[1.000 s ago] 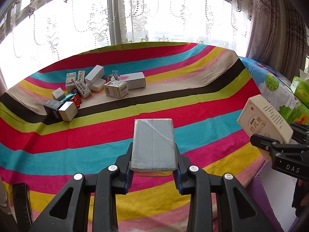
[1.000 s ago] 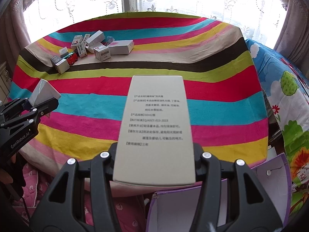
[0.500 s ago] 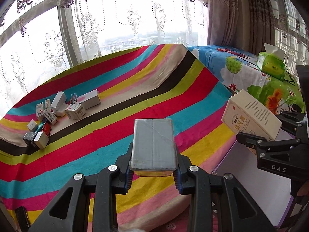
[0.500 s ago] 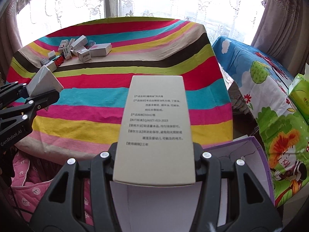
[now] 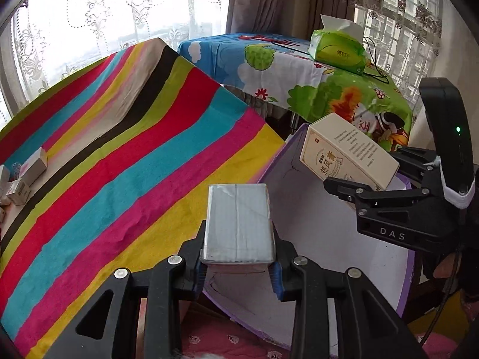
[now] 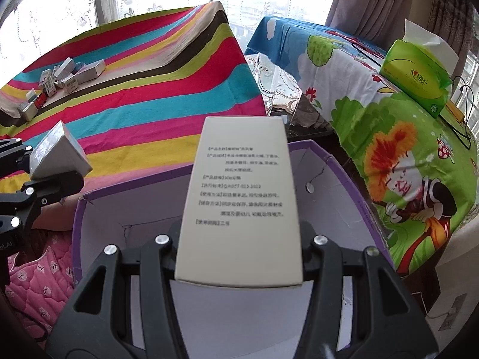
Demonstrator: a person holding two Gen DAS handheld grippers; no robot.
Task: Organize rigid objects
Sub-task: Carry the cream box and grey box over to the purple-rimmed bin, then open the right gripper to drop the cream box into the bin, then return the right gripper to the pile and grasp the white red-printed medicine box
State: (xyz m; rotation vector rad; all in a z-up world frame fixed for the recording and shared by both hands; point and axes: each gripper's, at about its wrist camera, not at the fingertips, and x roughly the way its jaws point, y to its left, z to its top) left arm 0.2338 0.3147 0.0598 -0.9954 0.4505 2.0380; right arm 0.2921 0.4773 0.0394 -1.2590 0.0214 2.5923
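A grey box (image 5: 238,224) is seen between the black jaws of the left gripper (image 5: 238,264); a cream box (image 6: 239,203) printed with black text is seen between the right gripper's (image 6: 239,269) jaws. Below both, a purple-walled, white-lined bin (image 6: 353,185) is noted. Beyond the jaws, a rainbow-striped counter cloth (image 5: 119,164) is recorded.

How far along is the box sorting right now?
Done: nothing shows in the purple bin yet; its visible floor is bare. In hand: the left gripper holds a grey box and the right gripper a cream box, both near the bin. Left: a cluster of small boxes on the striped cloth.
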